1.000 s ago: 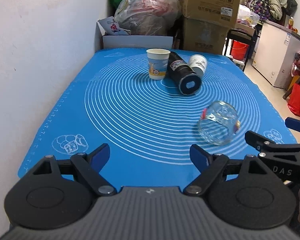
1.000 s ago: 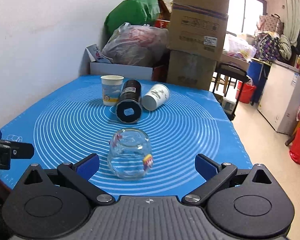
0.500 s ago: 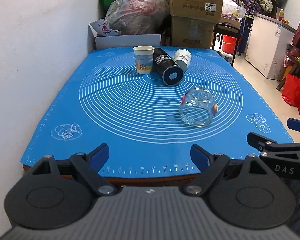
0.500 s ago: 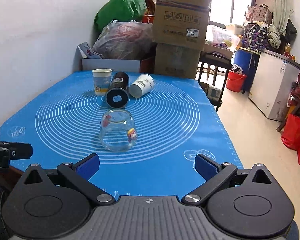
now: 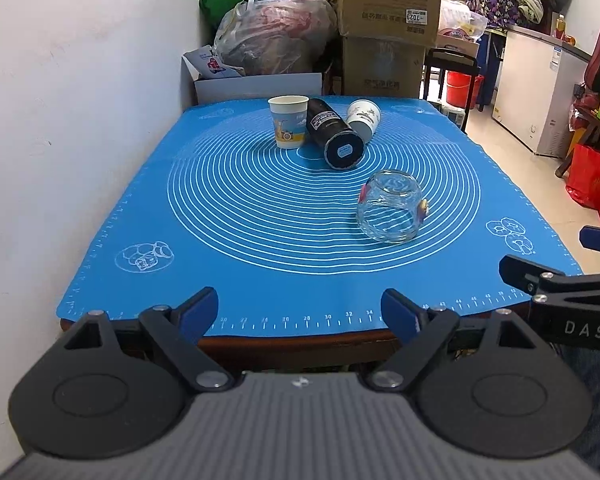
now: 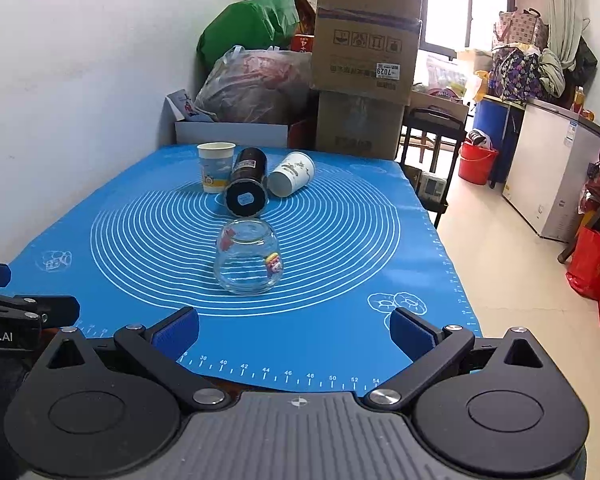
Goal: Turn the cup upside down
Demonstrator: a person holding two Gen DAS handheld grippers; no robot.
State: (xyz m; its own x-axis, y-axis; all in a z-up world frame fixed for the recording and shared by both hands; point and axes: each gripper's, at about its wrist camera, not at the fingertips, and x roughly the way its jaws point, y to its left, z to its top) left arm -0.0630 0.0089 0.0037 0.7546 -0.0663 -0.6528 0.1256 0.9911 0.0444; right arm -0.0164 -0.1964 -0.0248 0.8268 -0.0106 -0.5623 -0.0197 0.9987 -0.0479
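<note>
Both grippers have drawn back toward the near edge of the table since the earlier frames, so the cups now sit farther ahead of the fingers. Each tool hangs level at that edge with its blue pads spread wide and nothing between them: the left gripper and the right gripper side by side.

Ahead of the right gripper's fingers, just left of their midline, the glass cup stands mouth-down on the blue silicone mat, base up, so the flip looks done and the retreat reads as clearing away.

Beyond the glass, a black cylinder lies on its side between an upright paper cup and a tipped white paper cup. Nothing stands between fingers and glass. Farther back, cardboard boxes and a plastic bag crowd the wall.
</note>
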